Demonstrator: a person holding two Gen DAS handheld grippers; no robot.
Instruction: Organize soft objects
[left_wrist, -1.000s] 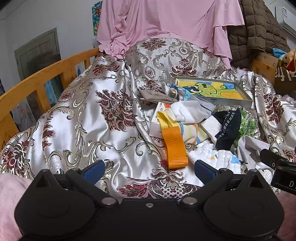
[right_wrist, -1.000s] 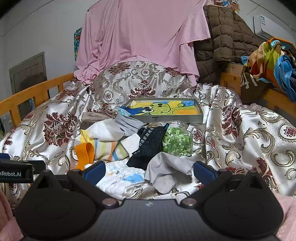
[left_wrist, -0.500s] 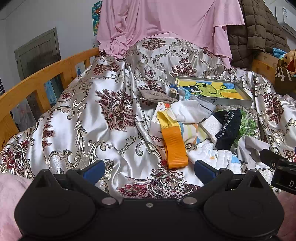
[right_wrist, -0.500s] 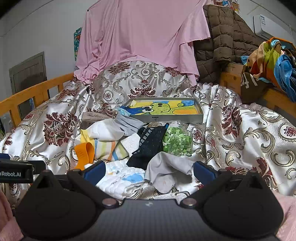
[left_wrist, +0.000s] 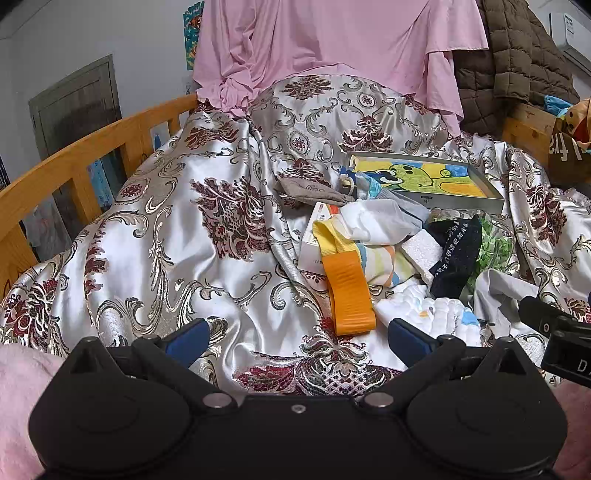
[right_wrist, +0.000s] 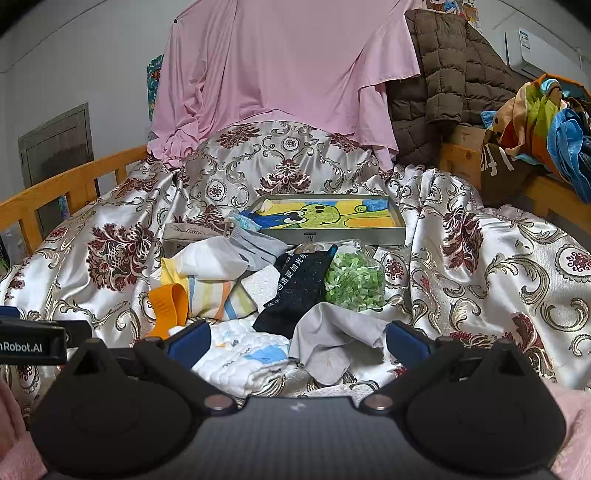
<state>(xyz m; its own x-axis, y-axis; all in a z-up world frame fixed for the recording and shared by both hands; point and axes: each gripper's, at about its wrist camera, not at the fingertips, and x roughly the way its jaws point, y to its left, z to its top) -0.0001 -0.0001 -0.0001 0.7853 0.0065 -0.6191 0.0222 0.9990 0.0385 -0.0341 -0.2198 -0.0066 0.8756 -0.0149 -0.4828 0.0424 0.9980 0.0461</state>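
A heap of soft things lies on the satin bedspread (left_wrist: 166, 240): an orange strap (left_wrist: 349, 295), a striped cloth (right_wrist: 212, 291), a black printed cloth (right_wrist: 295, 291), a grey cloth (right_wrist: 332, 339), a white quilted cloth (right_wrist: 247, 354), a bag of green pieces (right_wrist: 352, 280) and a white cloth (right_wrist: 212, 256). My left gripper (left_wrist: 297, 338) is open and empty, just short of the orange strap. My right gripper (right_wrist: 297, 338) is open and empty, over the white quilted and grey cloths.
A shallow box with a green cartoon picture (right_wrist: 328, 218) lies behind the heap. A small white carton (left_wrist: 314, 236) and a grey pouch (left_wrist: 310, 192) lie at the heap's left. Wooden bed rails (left_wrist: 74, 162) run along both sides. Pink fabric (right_wrist: 280, 74) and a brown quilted coat (right_wrist: 447, 70) hang behind.
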